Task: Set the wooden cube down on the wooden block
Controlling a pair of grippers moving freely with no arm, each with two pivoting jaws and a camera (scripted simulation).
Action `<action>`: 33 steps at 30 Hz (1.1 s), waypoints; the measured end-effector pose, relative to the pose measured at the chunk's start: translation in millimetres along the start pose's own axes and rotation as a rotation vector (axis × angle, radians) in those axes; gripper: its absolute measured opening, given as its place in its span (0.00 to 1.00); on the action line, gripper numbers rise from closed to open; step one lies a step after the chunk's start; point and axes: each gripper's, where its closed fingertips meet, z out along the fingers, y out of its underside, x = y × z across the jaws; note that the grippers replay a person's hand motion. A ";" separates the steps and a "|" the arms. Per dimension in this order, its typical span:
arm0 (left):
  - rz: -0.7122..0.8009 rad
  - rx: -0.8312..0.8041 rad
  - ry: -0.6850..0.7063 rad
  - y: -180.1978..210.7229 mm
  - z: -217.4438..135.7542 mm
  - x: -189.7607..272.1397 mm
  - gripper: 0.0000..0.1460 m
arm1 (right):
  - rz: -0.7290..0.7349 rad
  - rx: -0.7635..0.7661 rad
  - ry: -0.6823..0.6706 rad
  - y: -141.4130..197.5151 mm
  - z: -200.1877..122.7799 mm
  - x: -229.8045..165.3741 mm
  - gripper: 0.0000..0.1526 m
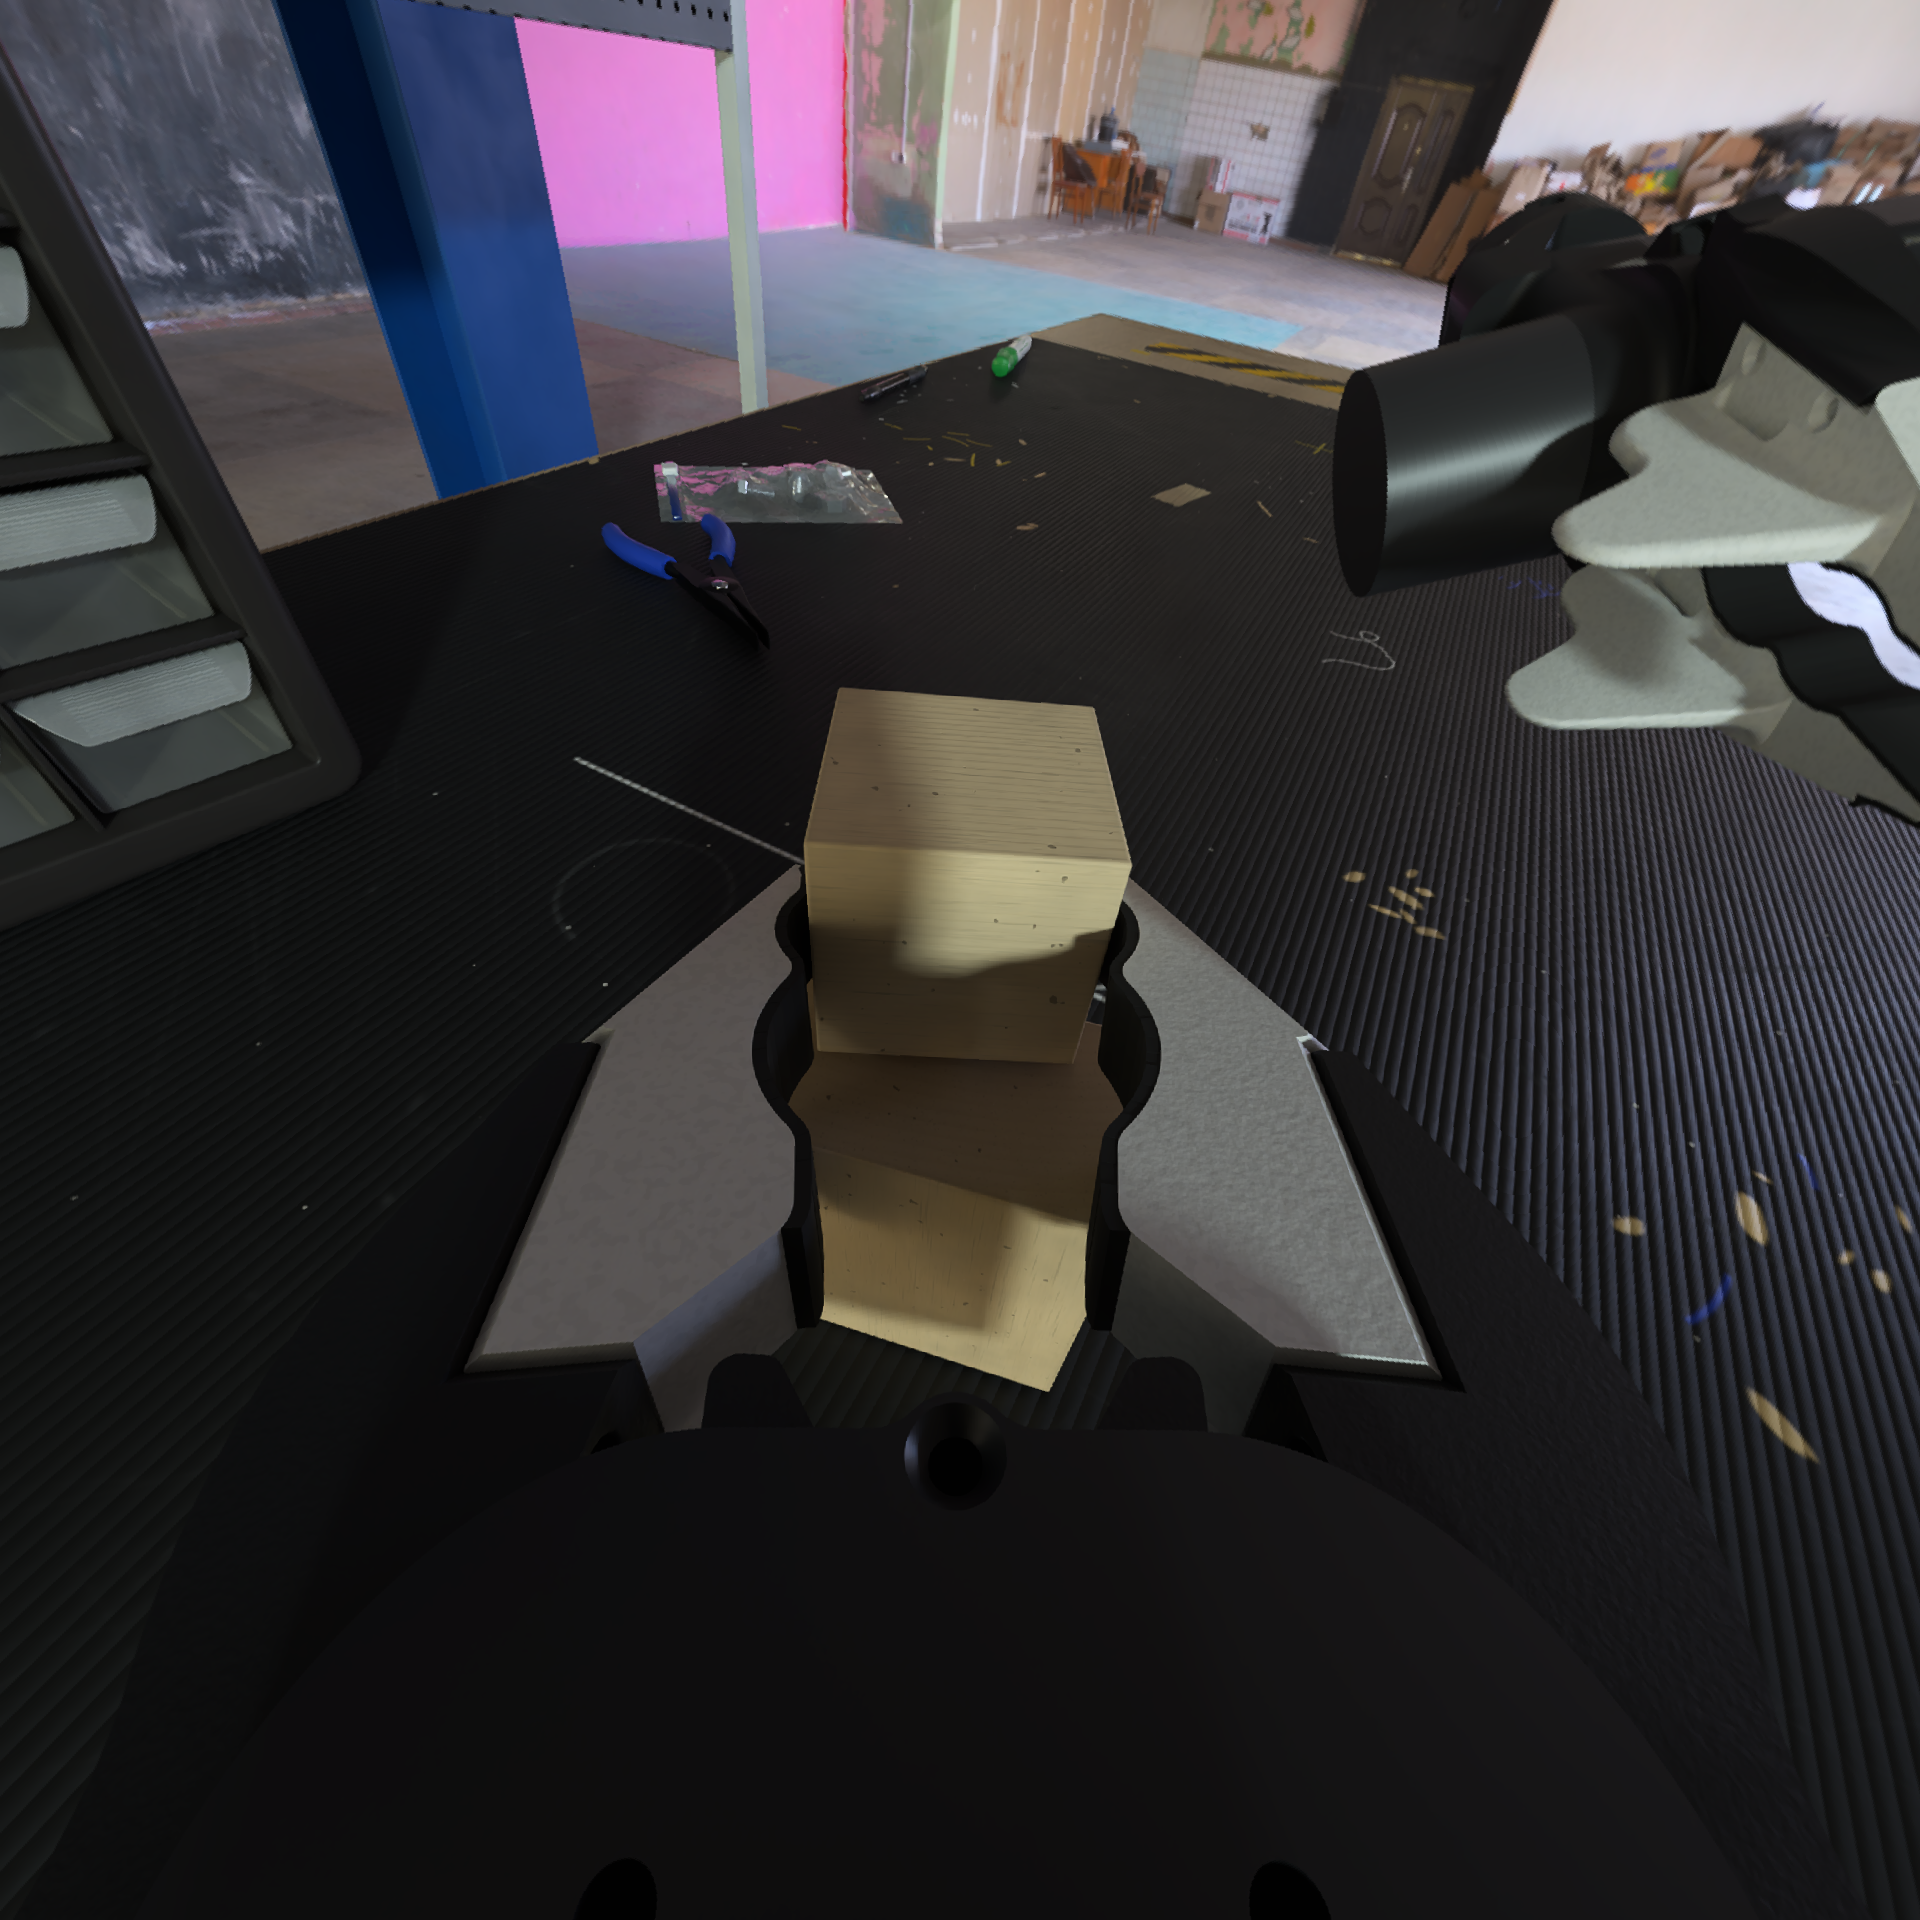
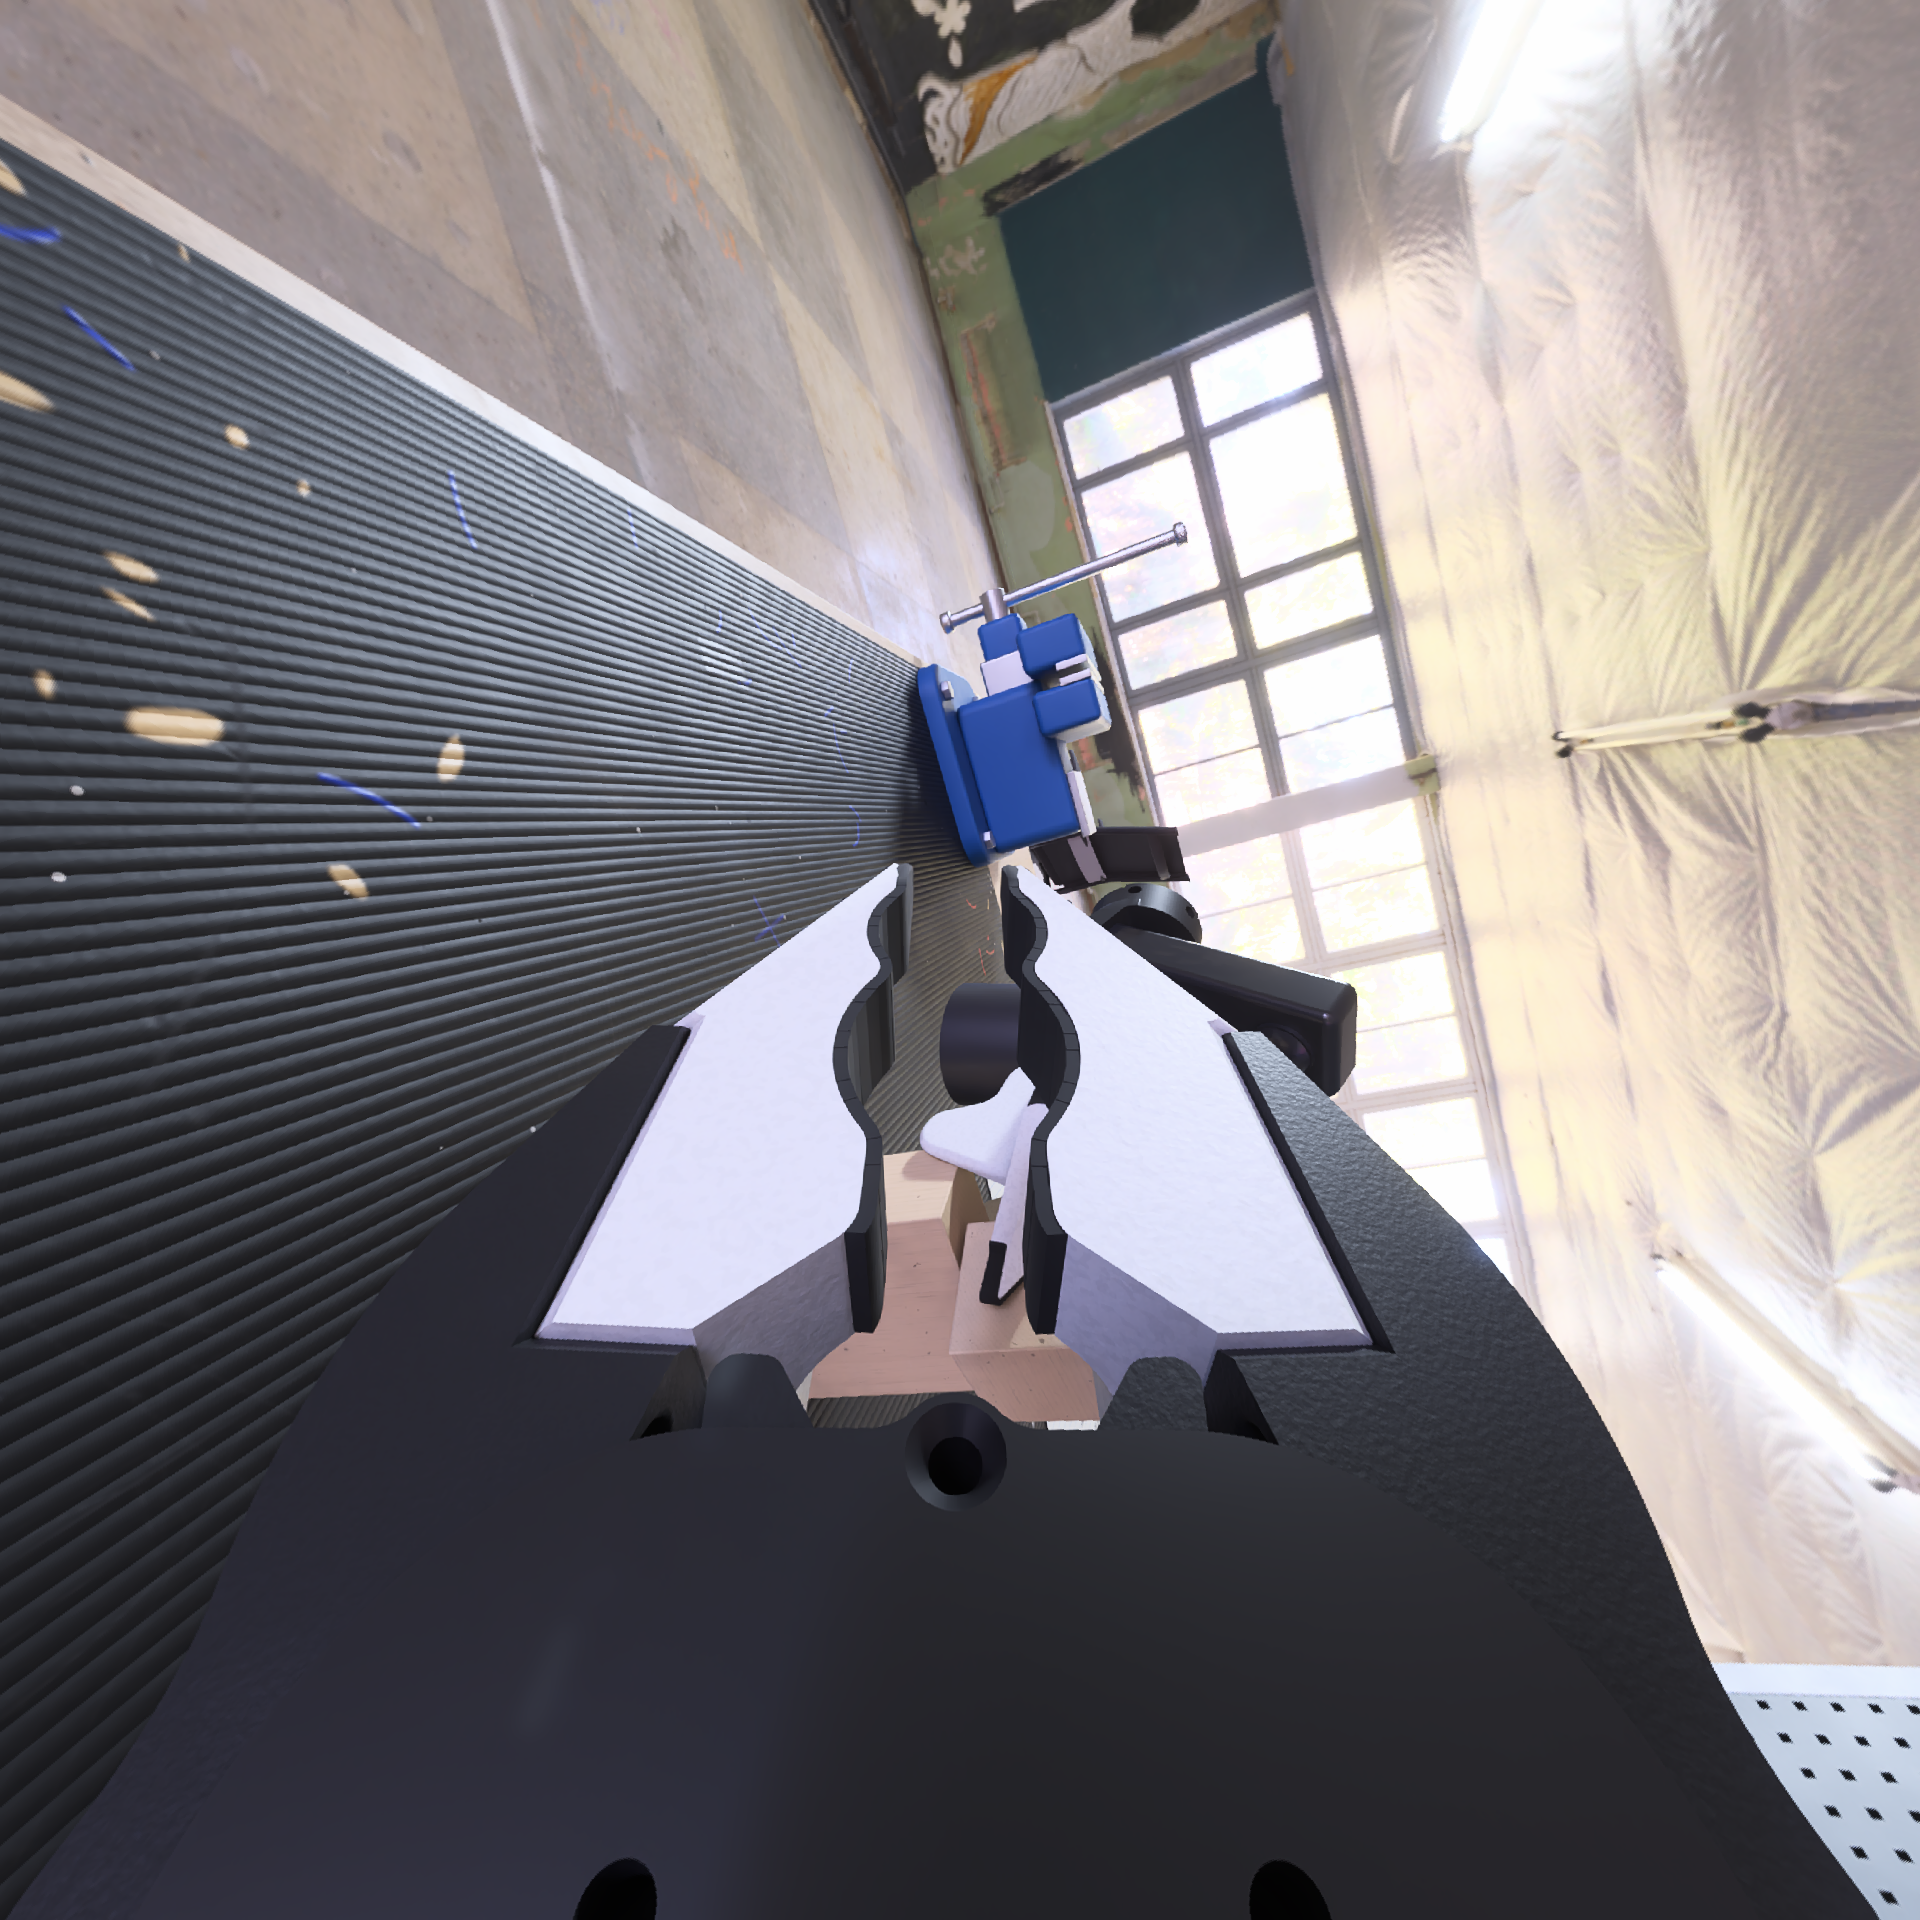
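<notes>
In the left wrist view, the light wooden cube (image 1: 961, 883) sits between my left gripper's (image 1: 961, 920) fingertips, which press on both its sides. The cube rests on, or just over, the wooden block (image 1: 945, 1247), which lies below it between the fingers on the black ribbed mat (image 1: 416, 1039); I cannot tell whether they touch. My right gripper (image 1: 1538, 623) hovers at the upper right, turned on its side, its fingers slightly apart and empty. In the right wrist view, the right gripper (image 2: 953, 883) points along the mat, and the block (image 2: 909, 1268), the cube (image 2: 1013, 1371) and a left fingertip (image 2: 977, 1143) show between its fingers.
A dark drawer cabinet (image 1: 156, 623) stands at the left. Blue pliers (image 1: 686, 571), a clear plastic bag (image 1: 769, 494), a black pen (image 1: 894, 382) and a green marker (image 1: 1010, 356) lie farther back. A blue vise (image 2: 1023, 748) is mounted at the table's edge. Wood chips dot the mat.
</notes>
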 end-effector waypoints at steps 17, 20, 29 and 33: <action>-0.133 0.024 -0.033 -6.9 4.9 -4.7 0.37 | -0.023 -0.035 0.026 6.4 -2.4 3.1 0.11; -0.134 0.018 -0.041 -7.3 5.9 -4.6 0.37 | -0.027 -0.039 0.035 6.5 -4.7 5.9 0.11; -0.157 0.022 -0.031 -8.4 4.8 -6.9 0.37 | -0.022 -0.054 0.025 11.0 -6.1 2.2 0.11; -0.202 0.040 -0.017 -9.9 2.4 -10.9 0.37 | -0.031 -0.061 0.044 12.4 -7.9 6.0 0.11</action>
